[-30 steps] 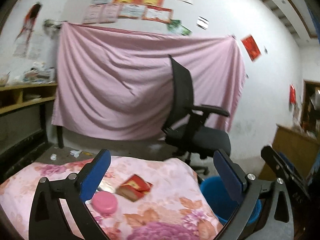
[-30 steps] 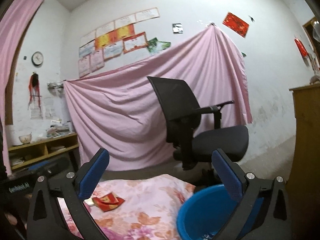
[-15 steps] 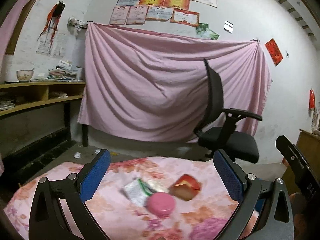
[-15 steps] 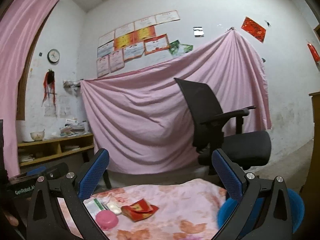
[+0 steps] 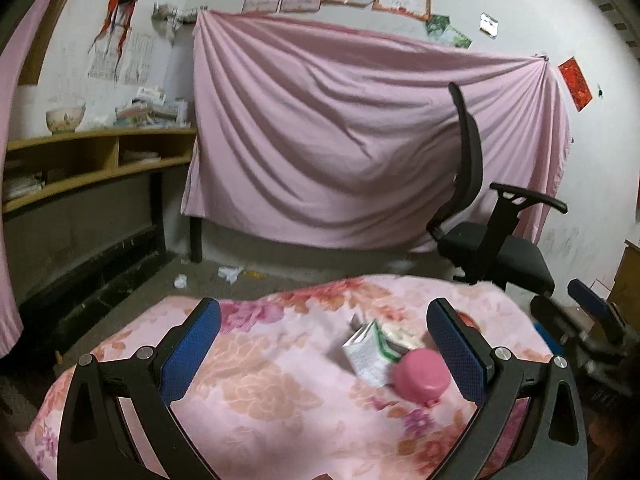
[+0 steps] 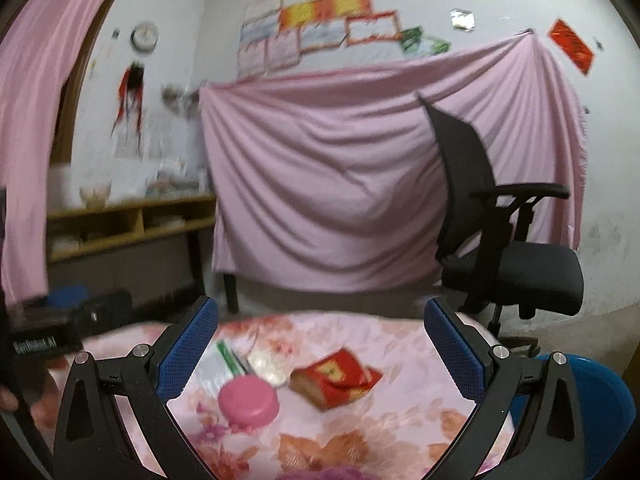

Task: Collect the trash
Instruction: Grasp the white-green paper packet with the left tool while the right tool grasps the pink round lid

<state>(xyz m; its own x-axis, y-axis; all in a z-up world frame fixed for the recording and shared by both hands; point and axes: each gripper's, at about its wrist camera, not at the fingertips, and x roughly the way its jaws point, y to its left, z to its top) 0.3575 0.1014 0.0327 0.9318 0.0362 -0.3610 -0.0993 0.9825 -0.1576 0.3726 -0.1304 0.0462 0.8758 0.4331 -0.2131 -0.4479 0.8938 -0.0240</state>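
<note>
A pink round lid (image 6: 248, 402) lies on the floral pink cloth (image 6: 360, 432), with a red packet (image 6: 336, 376), a white-green wrapper (image 6: 224, 364) and a pale round piece (image 6: 266, 364) beside it. In the left wrist view the lid (image 5: 420, 374) and wrapper (image 5: 370, 354) lie near the right finger. My left gripper (image 5: 324, 354) is open and empty above the cloth (image 5: 248, 400). My right gripper (image 6: 320, 354) is open and empty above the trash. A blue bin (image 6: 592, 404) stands at the cloth's right edge.
A black office chair (image 6: 508, 256) stands behind the table, before a hung pink sheet (image 6: 340, 184). Wooden shelves (image 5: 88, 168) run along the left wall. Paper scraps (image 5: 228, 274) lie on the floor. The other gripper (image 5: 592, 320) shows at the right edge of the left view.
Both views have swung left. The trash has shifted right in the left wrist view. The bin has slid to the right edge in the right view. Both grippers stay open.
</note>
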